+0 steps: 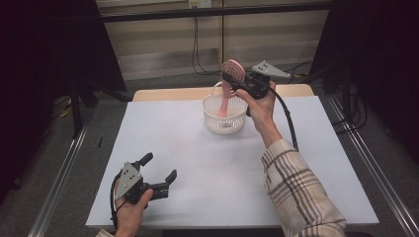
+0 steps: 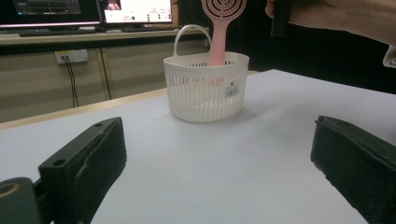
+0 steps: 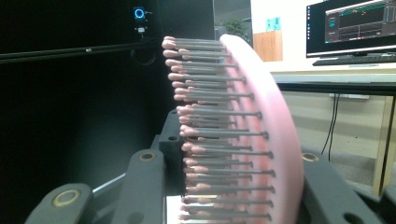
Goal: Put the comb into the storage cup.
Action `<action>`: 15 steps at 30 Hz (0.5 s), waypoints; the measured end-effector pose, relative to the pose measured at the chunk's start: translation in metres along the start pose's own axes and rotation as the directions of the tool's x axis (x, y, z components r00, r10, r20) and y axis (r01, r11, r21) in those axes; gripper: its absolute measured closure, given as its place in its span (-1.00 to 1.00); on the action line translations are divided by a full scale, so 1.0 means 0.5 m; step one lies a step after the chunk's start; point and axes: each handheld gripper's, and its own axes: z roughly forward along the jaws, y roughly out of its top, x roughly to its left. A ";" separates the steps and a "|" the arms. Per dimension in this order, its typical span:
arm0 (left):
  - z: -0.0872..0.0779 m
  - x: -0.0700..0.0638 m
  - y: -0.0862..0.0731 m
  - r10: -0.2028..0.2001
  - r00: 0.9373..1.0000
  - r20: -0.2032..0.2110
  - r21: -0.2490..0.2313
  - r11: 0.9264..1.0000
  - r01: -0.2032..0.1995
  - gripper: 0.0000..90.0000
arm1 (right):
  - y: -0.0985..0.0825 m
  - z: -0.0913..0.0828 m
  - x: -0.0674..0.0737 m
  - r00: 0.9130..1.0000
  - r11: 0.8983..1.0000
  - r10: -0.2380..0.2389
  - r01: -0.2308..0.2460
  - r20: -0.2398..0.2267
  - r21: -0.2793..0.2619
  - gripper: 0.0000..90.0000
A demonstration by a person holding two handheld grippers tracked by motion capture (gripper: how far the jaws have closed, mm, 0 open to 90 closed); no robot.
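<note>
Placement step: your right gripper (image 1: 236,80) is clamped on the head of the pink plastic paddle hairbrush (image 1: 228,91), handle down inside the white slotted plastic basket (image 1: 225,121), upper centre of the high view.
Next, by my reading: lower until the handle seats, then release. Brush has grey pins with pink tips on a curved pad. Your left gripper (image 1: 158,170) rests wide and empty, lower left.

Right tongs (image 1: 232,78) raised, clamped — left tongs (image 1: 159,168) low, agape.

Right gripper (image 1: 236,79) at 12 o'clock on the white table (image 1: 197,163), clamped on the head of a pink plastic hairbrush (image 1: 228,91); handle points down into the white slotted plastic basket (image 1: 225,114). Left gripper (image 1: 159,169) at 7 o'clock, jaws apart, nothing between them, resting low over the table.
</note>
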 end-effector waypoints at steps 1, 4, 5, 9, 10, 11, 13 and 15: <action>0.000 -0.001 0.000 -0.003 1.000 0.001 -0.003 1.000 0.003 -0.92 | -0.002 0.001 -0.001 1.000 1.000 0.001 -0.001 0.001 0.000 0.39; 0.000 0.000 0.000 0.000 1.000 -0.001 -0.001 1.000 0.000 -0.92 | -0.008 0.002 -0.003 1.000 1.000 0.003 -0.003 0.007 0.004 0.39; 0.000 0.000 0.000 -0.001 1.000 -0.001 -0.002 1.000 0.001 -0.92 | -0.011 0.003 -0.004 1.000 1.000 0.000 0.000 0.006 0.005 0.39; 0.000 -0.001 0.000 0.001 1.000 0.001 -0.002 1.000 -0.001 -0.92 | -0.022 0.005 -0.008 1.000 1.000 0.004 -0.004 0.019 0.014 0.39; 0.000 -0.001 0.000 0.003 1.000 0.001 0.002 1.000 -0.003 -0.92 | -0.025 0.005 -0.008 1.000 1.000 0.006 -0.007 0.021 0.013 0.39; 0.000 -0.001 0.000 0.005 1.000 0.000 0.004 1.000 -0.005 -0.92 | -0.028 0.006 -0.009 1.000 1.000 0.007 -0.008 0.023 0.014 0.39; 0.000 -0.001 0.000 0.004 1.000 0.001 0.004 1.000 -0.004 -0.92 | -0.036 0.007 -0.010 1.000 1.000 0.009 -0.010 0.026 0.023 0.39; 0.000 -0.001 -0.001 0.002 1.000 0.000 0.001 1.000 -0.002 -0.92 | -0.042 0.008 -0.012 1.000 1.000 0.007 -0.008 0.028 0.028 0.39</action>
